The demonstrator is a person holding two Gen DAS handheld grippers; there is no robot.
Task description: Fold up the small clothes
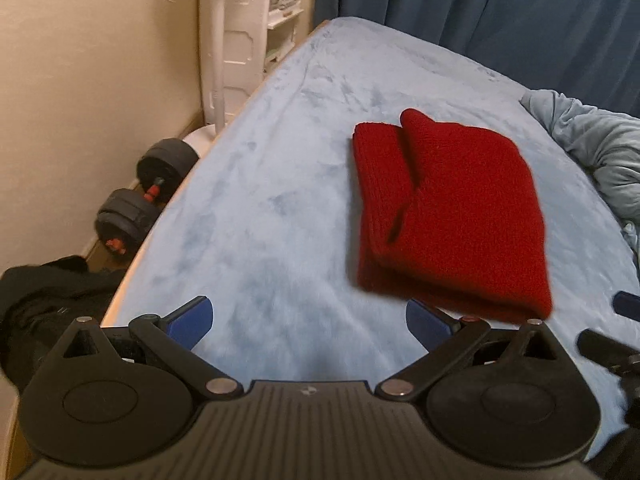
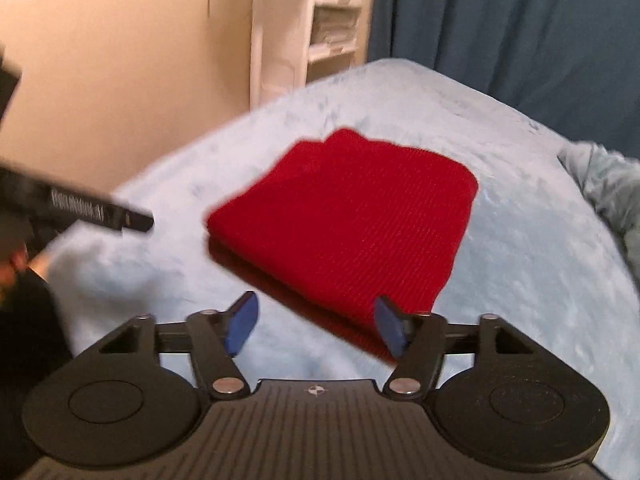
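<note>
Red knit garment [image 1: 448,216], folded into a compact layered rectangle, lying flat on a pale blue fleece blanket [image 1: 272,208] covering a bed. Placed near the middle of the blanket, well apart from the bed's left edge, probably so both tools can reach it from the near side. Upper layer overlapping a lower one, with a slanting seam and a small slit visible in the left view; likely a fold already made, judged from the stacked edges.

Left gripper [image 1: 308,322] hovering low over bare blanket, blue fingertips [image 1: 190,320] spread wide, nothing between them; right-hand tip just beside the garment's near corner. Right gripper [image 2: 316,326] also spread wide and empty, one blue pad [image 2: 390,330] overlapping the garment's near edge in the picture; actual contact not possible to confirm. Both seemingly released and drawn back toward the near side, as after setting cloth down.

Hard to make out: kind of garment, since the fold hides its shape; right view blurred throughout. Dark bar [image 2: 96,210] at the left of the right view, presumably part of the other tool, printed lettering unreadable. Crumpled grey-blue bedding [image 1: 596,152] cut off at the right edge. Dumbbells [image 1: 148,196] on the floor beside the bed, dark clothing [image 1: 48,292] partly cropped below them. Navy curtain [image 1: 500,8] and white shelving [image 1: 280,4] behind, contents indistinct.
</note>
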